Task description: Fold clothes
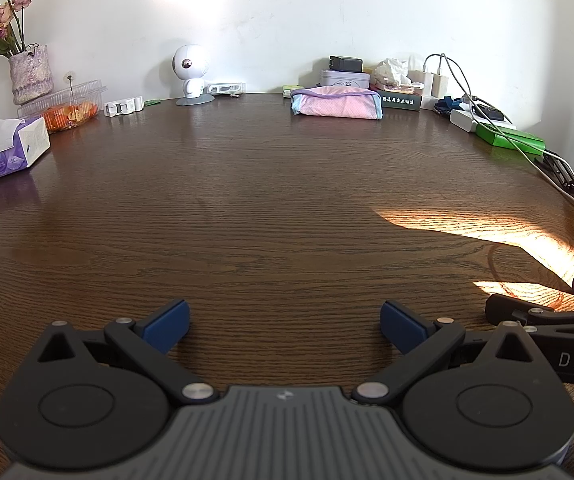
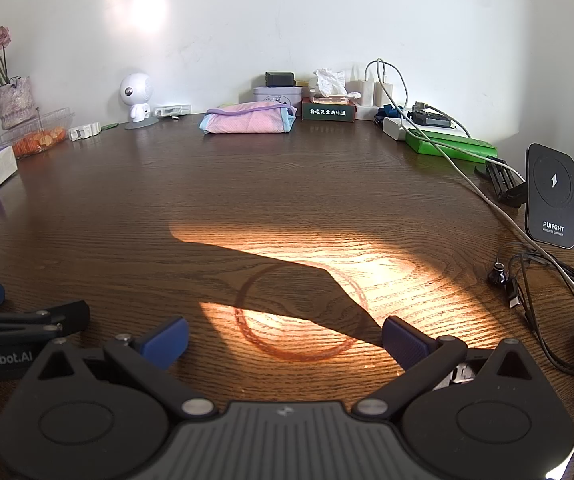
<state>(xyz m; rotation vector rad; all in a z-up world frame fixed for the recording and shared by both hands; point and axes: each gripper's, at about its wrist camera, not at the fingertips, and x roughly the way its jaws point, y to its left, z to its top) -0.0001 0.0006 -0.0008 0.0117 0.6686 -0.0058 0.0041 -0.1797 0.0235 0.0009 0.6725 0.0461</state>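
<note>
Dark brown tabletop (image 1: 271,200) of wood-grain finish, crossed near its right edge by a bright patch of sunlight. Left gripper (image 1: 285,326) and right gripper (image 2: 285,340): black hinged linkages with blue, flat-faced pads; the jaws of both stand wide apart and hold nothing, low over the near edge. The right gripper's side, lettered "DAS", enters the left wrist view; the left one's, lettered "GenRobot.AI", enters the right wrist view. Folded garment (image 1: 336,107) (image 2: 250,121): pink dotted fabric with lilac and pale-blue trim, a soft rectangular bundle lying at the far edge, well apart from both grippers. Beside it, a dark green box (image 2: 328,111) bearing white Chinese characters too small to read. Near the left edge, a purple-and-white tissue box (image 1: 9,148). Near the right edge, an upright black rounded-rectangle charger (image 2: 552,197) marked "PUIFGHT" with a lightning symbol. A reddish ring-shaped mark (image 2: 299,316) lies on the sunlit wood.
</note>
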